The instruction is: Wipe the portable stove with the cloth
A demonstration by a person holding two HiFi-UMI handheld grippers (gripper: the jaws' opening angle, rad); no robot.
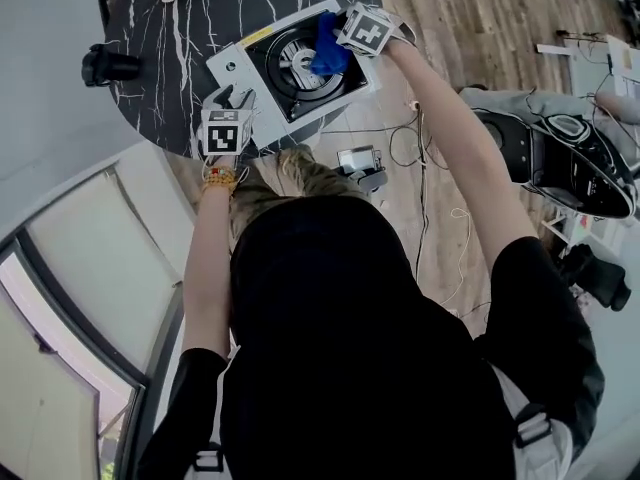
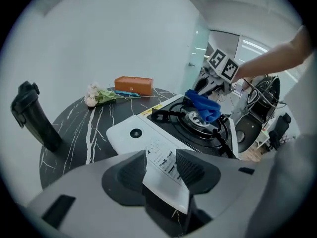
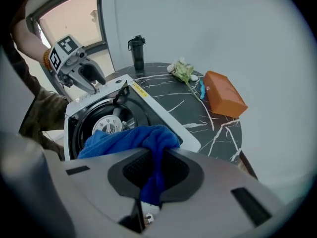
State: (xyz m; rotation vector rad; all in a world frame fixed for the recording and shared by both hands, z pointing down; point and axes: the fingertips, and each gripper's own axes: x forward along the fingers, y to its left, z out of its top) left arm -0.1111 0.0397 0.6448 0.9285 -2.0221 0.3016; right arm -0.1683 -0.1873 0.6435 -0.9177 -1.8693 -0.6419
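Observation:
The white portable stove (image 1: 235,68) with its black burner well sits on a black marble table (image 1: 150,28). Over the burner (image 3: 106,125) my right gripper (image 1: 345,43) is shut on a blue cloth (image 1: 326,56), which bunches between the pads and hangs onto the well (image 3: 129,138). My left gripper (image 1: 235,96) is at the stove's near corner. In the left gripper view that white corner panel (image 2: 133,133) fills the gap between the pads (image 2: 190,167), which press on both of its sides. The same view shows the cloth (image 2: 203,107) and the right gripper (image 2: 210,83) beyond.
A black bottle (image 1: 108,65) stands at the table's left edge. An orange box (image 3: 223,93) and a sprig of flowers (image 3: 182,71) lie at the far side. Cables and a small device (image 1: 360,163) are on the wooden floor, and a scooter (image 1: 570,158) stands to the right.

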